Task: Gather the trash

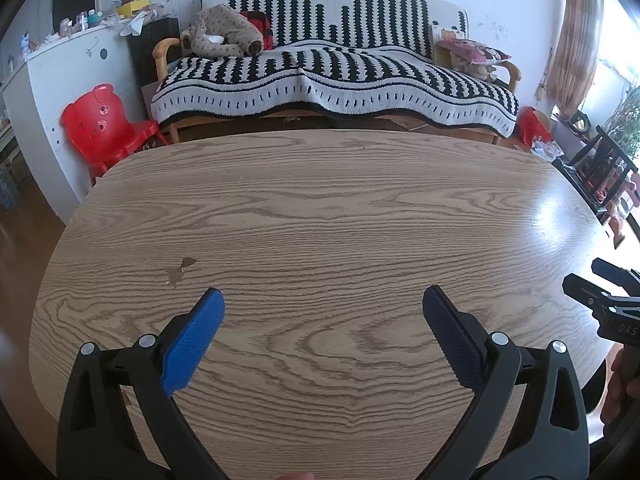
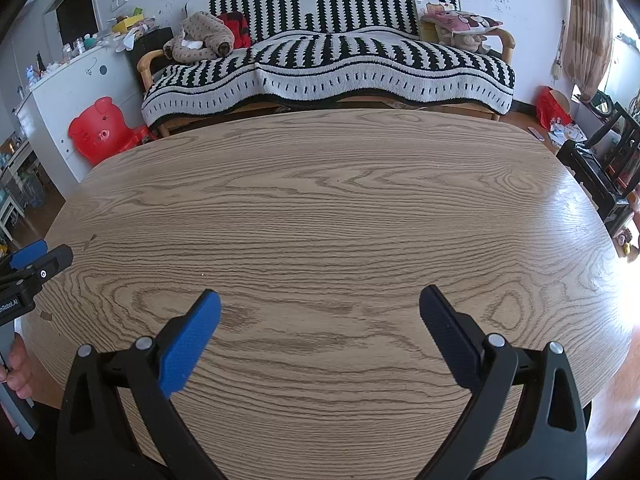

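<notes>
Two black tools with blue textured pads are held side by side above an oval, wood-grain laminate tabletop (image 1: 320, 220), both released, jaws spread wide and nothing between them. The left tool (image 1: 323, 304) and the right tool (image 2: 320, 306) are kept low and level over the near edge, a ready stance judged suited to scanning before any pickup. No trash is seen on the tabletop in either view; where the item to be collected lies cannot be told.

A small chipped patch of veneer (image 1: 178, 270) is shown only by the left wrist camera. A hand (image 2: 16, 364) gripping the other tool's handle is shown more clearly by the right wrist camera. Behind the tabletop, a black-and-white striped blanket-covered sofa (image 2: 328, 60) and a red plastic bear-faced child's chair (image 1: 104, 124) are seen.
</notes>
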Motion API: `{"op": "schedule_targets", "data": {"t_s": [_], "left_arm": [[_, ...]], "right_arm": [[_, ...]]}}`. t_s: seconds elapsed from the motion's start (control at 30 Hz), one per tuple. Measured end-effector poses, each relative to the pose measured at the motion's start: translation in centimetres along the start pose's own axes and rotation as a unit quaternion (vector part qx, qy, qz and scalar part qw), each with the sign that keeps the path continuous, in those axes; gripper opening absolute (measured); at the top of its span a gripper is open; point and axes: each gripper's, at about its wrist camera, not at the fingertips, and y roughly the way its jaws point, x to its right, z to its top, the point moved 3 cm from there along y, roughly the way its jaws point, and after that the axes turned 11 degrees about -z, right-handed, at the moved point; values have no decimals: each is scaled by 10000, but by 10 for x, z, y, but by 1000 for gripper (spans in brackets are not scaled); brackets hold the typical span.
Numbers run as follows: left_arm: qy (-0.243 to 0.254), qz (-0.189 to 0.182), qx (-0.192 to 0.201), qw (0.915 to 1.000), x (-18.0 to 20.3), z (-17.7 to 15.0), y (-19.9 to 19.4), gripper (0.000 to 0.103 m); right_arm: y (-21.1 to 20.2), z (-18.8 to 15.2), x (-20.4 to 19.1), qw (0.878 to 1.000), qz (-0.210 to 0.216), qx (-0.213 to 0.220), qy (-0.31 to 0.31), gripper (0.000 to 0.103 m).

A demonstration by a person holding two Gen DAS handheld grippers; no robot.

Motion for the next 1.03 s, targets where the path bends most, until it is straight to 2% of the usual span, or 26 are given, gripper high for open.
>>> {"op": "schedule_targets", "data": {"t_s": [0.47, 1.03], "left_arm": [[-49, -145, -31, 9999, 1, 0, -2, 96], [-13, -58, -31, 10000, 0, 3, -5, 96]], "right_arm": [[1, -1, -1, 10000, 7, -13, -8, 96], [1, -3, 0, 10000, 2, -21, -15, 96]]}}
